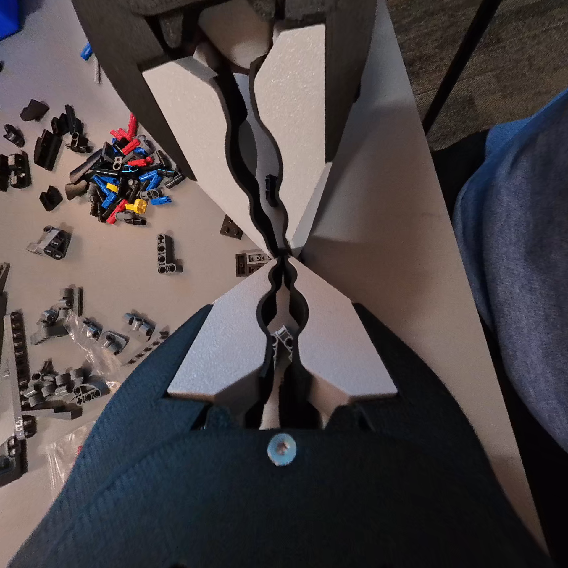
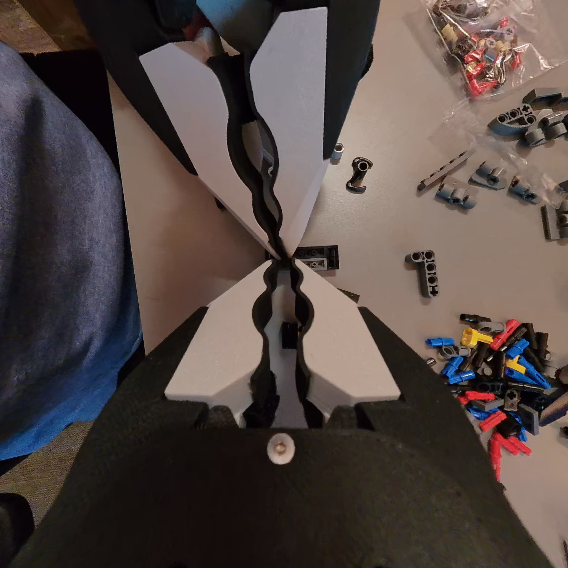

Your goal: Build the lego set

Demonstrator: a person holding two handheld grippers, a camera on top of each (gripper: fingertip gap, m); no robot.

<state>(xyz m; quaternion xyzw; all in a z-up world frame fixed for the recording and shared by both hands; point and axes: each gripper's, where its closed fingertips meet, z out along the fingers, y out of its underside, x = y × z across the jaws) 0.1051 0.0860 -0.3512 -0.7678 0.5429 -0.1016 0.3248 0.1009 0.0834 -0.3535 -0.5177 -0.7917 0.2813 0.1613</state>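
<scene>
Left gripper (image 1: 281,261) & right gripper (image 2: 281,261) meet tip-to-tip over the small dark grey studded plate assembly (image 2: 319,257) on the table – both nearly closed; can't tell what's pinched. Assembly's long axis runs crosswise to tips.

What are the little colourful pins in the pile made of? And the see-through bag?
The red, blue and yellow pins in the pile look like hard, smooth plastic: bright solid colours with small shiny glints. The clear bag looks like thin, soft plastic film: it is crinkled, glossy, and the parts inside show through.
</scene>
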